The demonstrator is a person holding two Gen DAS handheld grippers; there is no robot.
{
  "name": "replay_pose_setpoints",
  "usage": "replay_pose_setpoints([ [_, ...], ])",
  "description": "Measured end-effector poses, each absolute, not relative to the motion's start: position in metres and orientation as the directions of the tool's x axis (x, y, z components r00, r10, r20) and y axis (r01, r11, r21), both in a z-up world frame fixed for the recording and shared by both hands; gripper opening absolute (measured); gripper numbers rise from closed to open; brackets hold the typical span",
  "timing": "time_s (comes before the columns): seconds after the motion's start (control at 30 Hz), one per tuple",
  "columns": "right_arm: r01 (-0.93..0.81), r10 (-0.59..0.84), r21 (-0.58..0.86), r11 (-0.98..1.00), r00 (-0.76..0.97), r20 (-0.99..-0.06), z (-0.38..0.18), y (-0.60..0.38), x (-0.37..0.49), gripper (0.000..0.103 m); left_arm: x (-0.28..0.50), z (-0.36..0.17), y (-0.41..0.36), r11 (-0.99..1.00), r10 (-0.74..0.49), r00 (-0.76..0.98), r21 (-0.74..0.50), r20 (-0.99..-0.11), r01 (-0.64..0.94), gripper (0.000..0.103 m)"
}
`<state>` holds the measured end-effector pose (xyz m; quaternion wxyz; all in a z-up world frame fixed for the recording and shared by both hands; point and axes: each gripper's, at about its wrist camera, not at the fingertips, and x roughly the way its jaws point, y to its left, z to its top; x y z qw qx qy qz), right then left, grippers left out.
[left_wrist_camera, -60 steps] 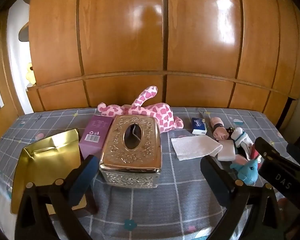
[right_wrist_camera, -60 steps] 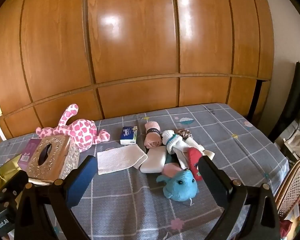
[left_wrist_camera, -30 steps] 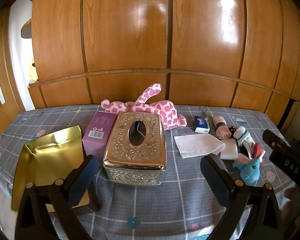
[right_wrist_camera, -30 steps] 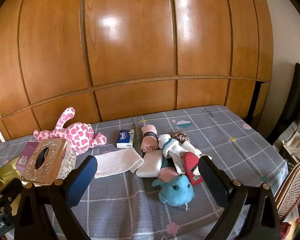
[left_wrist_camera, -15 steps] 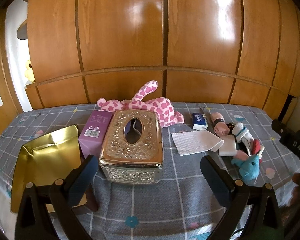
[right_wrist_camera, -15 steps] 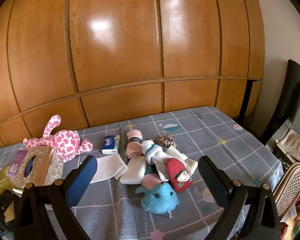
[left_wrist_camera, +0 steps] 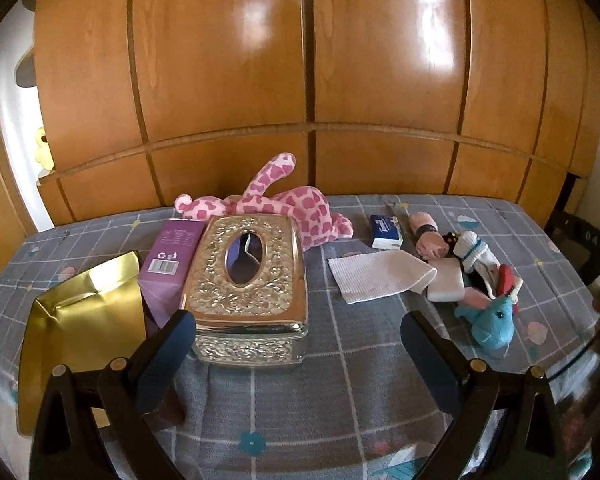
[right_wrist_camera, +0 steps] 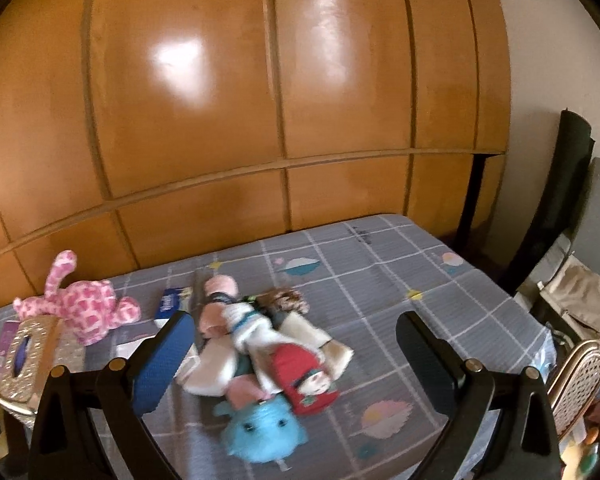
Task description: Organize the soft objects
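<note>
A heap of soft things lies on the grey checked cloth: a blue plush (right_wrist_camera: 260, 428) (left_wrist_camera: 490, 320), a red doll (right_wrist_camera: 304, 376), rolled socks (right_wrist_camera: 216, 304) (left_wrist_camera: 430, 234), a white sponge (left_wrist_camera: 444, 280) and a folded white cloth (left_wrist_camera: 376, 276). A pink spotted plush (left_wrist_camera: 284, 208) (right_wrist_camera: 84, 304) lies at the back behind the gold tissue box (left_wrist_camera: 246, 276). My right gripper (right_wrist_camera: 296, 344) hangs open above the heap, its fingers either side of it. My left gripper (left_wrist_camera: 300, 340) is open in front of the tissue box, holding nothing.
A gold foil bag (left_wrist_camera: 80, 328) and a purple carton (left_wrist_camera: 172, 256) stand left of the tissue box; a small blue tissue pack (left_wrist_camera: 386, 232) lies near the socks. Wooden wardrobe panels (left_wrist_camera: 308, 80) back the table. A dark chair (right_wrist_camera: 560, 208) and a wicker chair (right_wrist_camera: 576, 384) stand at right.
My right gripper has moved right and closer over the heap of soft toys, which now sits between its fingers. The left gripper's view has barely shifted.
</note>
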<state>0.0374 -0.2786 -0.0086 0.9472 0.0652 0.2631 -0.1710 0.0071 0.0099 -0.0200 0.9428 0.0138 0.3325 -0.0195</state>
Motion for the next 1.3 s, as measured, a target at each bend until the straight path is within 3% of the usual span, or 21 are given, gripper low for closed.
replay_pose_setpoints([
  [0.5,0.433,-0.340,0.050,0.900,0.769,-0.541,-0.020,-0.338,0.052,0.103,0.012,-0.027,-0.013,0.991,-0.088,0.763,0.020,-0.641,0.131,0.103],
  [0.67,0.457,-0.353,0.041,0.889,0.737,-0.576,-0.042,-0.364,0.068,0.103,0.025,-0.034,-0.023,0.975,-0.186,0.688,-0.044,-0.702,0.219,0.103],
  [0.93,0.477,-0.284,0.157,0.865,0.722,-0.631,-0.067,-0.392,0.073,0.103,0.058,-0.039,-0.058,0.934,-0.243,0.609,-0.013,-0.755,0.357,0.100],
  [1.1,0.471,-0.237,0.230,0.852,0.737,-0.633,-0.069,-0.399,0.070,0.103,0.096,-0.052,-0.087,0.908,-0.230,0.548,0.025,-0.804,0.418,0.084],
  [1.3,0.462,-0.201,0.279,0.842,0.747,-0.633,-0.071,-0.403,0.069,0.103,0.153,-0.079,-0.112,0.925,-0.224,0.452,-0.043,-0.864,0.376,0.078],
])
